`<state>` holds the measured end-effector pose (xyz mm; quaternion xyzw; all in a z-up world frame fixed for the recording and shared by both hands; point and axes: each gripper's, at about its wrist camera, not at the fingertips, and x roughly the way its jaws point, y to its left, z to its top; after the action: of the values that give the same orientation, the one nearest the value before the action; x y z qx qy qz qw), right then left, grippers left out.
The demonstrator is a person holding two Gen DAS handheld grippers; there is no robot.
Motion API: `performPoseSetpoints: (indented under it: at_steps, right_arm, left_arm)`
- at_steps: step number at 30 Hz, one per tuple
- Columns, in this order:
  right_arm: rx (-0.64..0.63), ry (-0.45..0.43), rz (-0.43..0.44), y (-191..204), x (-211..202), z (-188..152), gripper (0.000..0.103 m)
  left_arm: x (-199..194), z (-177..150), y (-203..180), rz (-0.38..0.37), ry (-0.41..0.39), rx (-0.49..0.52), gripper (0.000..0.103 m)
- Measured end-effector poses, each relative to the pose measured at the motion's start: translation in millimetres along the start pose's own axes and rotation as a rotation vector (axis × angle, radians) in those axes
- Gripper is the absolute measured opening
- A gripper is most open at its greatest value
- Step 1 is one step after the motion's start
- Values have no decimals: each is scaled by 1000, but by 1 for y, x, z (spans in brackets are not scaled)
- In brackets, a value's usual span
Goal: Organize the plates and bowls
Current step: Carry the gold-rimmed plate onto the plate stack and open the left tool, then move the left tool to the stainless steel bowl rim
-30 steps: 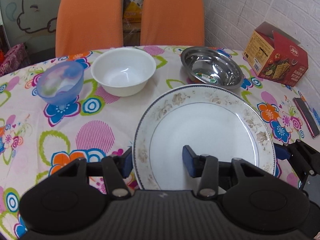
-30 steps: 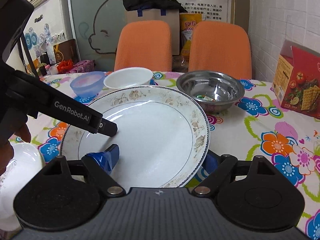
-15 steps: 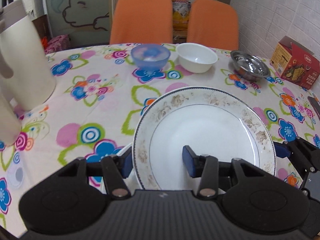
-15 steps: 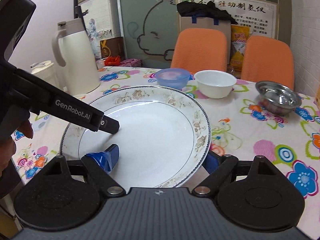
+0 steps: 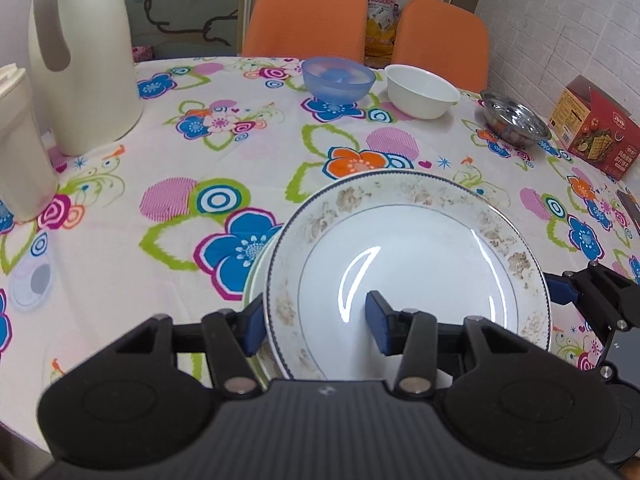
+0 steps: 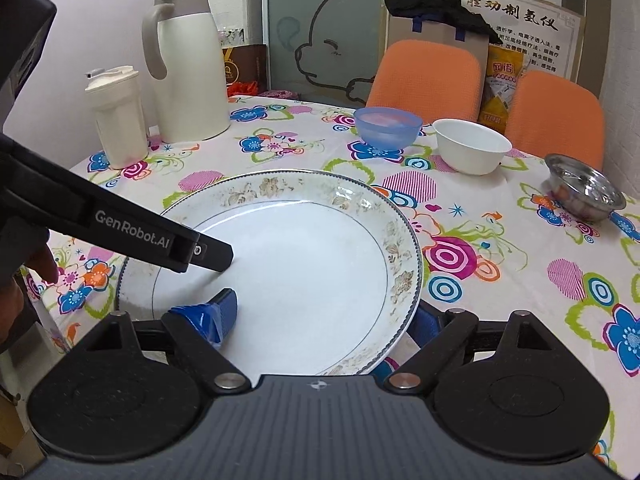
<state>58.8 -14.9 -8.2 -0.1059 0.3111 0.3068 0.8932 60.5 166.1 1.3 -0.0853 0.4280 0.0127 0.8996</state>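
A large plate (image 5: 408, 256) with a faded floral rim is being gripped from both sides. The left gripper (image 5: 316, 326) is being clamped on the plate's near left rim, one blue pad under the rim and the other pad (image 5: 378, 326) lying on the white well. The right gripper (image 6: 320, 320) is being closed on the opposite edge in the same manner, one finger (image 6: 216, 316) resting on the inside of the plate and the other tucked beneath the rim.

The plate is being held level above the near edge of the counter (image 5: 120, 264) (which is covered in a flowered cloth). Directly beneath it, at its left side, the pale rim of a second plate (image 5: 256, 276) is showing; whether the two are touching cannot be told.

Farther back, three bowls are standing in a row, well apart from the plate: a blue bowl (image 5: 338, 79), a white bowl (image 5: 422, 90) just beside it, and a steel bowl (image 5: 514, 124) to the right. A tall cream jug (image 5: 80, 56) and a smaller white container (image 5: 18, 148) are standing at the left of the counter, and a red box (image 5: 592, 132) is lying at the far right. Two orange chairs (image 5: 306, 12) are drawn up behind the counter.
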Motion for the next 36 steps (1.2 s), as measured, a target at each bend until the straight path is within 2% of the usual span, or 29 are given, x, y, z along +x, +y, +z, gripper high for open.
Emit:
performPoseSetpoints:
  at_steps: [6,9,13,22,31,36]
  right_arm:
    - [28,31,3,-9,4,-1,74]
    - [4,11,17,-4,0,2,74]
    - [-3,-20,16,-1,-5,5,75]
    - [127,-41,-30,-49,-18,-1,75]
    - [248,-47,-123,-116,-37,-23,75]
    - [286,-41,-167,-153,-43,-34,75]
  left_arm:
    - [-8,-2,0,-6,-45,11,59]
    - [-15,1,-2,29,-82,32,59]
    - [-20,6,1,19,-96,19,60]
    - [-18,10,-7,5,-90,23,60]
    - [0,28,-66,-66,-77,96,63]
    - [25,37,-107,-99,-33,150,64]
